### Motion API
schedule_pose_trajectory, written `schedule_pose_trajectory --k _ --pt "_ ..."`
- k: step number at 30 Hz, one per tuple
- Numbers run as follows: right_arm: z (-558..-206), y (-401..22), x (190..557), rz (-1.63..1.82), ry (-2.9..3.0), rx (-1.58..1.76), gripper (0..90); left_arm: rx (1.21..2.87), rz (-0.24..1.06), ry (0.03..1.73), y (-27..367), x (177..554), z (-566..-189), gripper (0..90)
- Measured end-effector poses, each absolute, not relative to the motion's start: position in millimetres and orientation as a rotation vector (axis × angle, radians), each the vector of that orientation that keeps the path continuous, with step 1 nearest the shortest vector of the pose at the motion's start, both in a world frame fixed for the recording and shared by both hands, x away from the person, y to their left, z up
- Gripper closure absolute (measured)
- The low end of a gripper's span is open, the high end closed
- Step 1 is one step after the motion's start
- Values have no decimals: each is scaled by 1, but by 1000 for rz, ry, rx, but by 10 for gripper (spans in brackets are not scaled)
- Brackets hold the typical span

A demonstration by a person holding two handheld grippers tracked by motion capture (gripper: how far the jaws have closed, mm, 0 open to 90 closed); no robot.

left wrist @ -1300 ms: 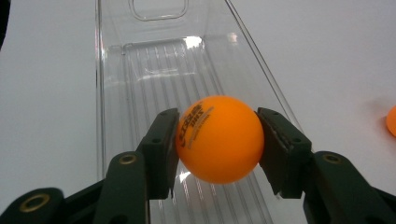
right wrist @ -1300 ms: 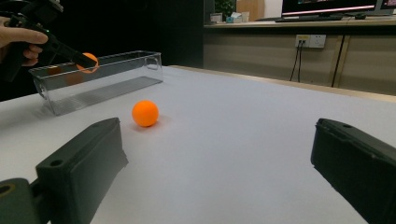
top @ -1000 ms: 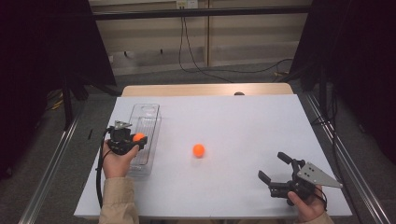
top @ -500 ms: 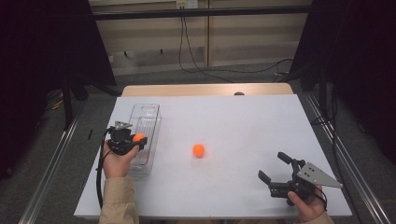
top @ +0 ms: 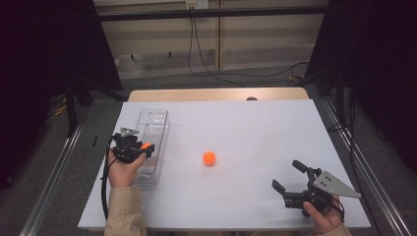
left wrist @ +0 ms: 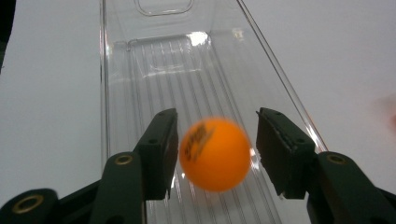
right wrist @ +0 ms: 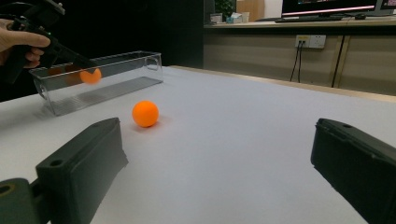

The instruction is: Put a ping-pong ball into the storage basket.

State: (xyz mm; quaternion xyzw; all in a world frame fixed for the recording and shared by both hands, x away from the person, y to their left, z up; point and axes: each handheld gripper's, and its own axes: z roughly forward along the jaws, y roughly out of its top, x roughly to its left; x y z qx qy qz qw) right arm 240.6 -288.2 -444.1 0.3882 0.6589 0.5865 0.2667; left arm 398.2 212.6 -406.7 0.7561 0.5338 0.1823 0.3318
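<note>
Orange ball [left wrist: 215,154]: blurred in the left gripper view; its printed mark cannot be read.
Clear box [left wrist: 196,74]: its near end is cut off by the bottom edge of the left gripper view.
Second ball [left wrist: 390,114]: seen as a faint orange smear, cut by the right edge.
Right gripper [right wrist: 219,172]: its jaw bases are cut off by the bottom edge of the right gripper view.
Left hand [right wrist: 21,44]: cropped at the left edge.

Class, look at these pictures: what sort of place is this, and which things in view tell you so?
Probably an indoor lab or test room. A white table with metal rails beside it, cables trailing over the floor behind, and a counter with a wall socket and monitor suggest a recording setup.
</note>
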Motion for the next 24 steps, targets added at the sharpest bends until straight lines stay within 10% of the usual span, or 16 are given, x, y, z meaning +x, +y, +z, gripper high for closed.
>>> schedule_pose_trajectory --k 24 --pt "-444 -288 241 1582 1779 1049 19 1945 451 1379 208 392 -394 322"
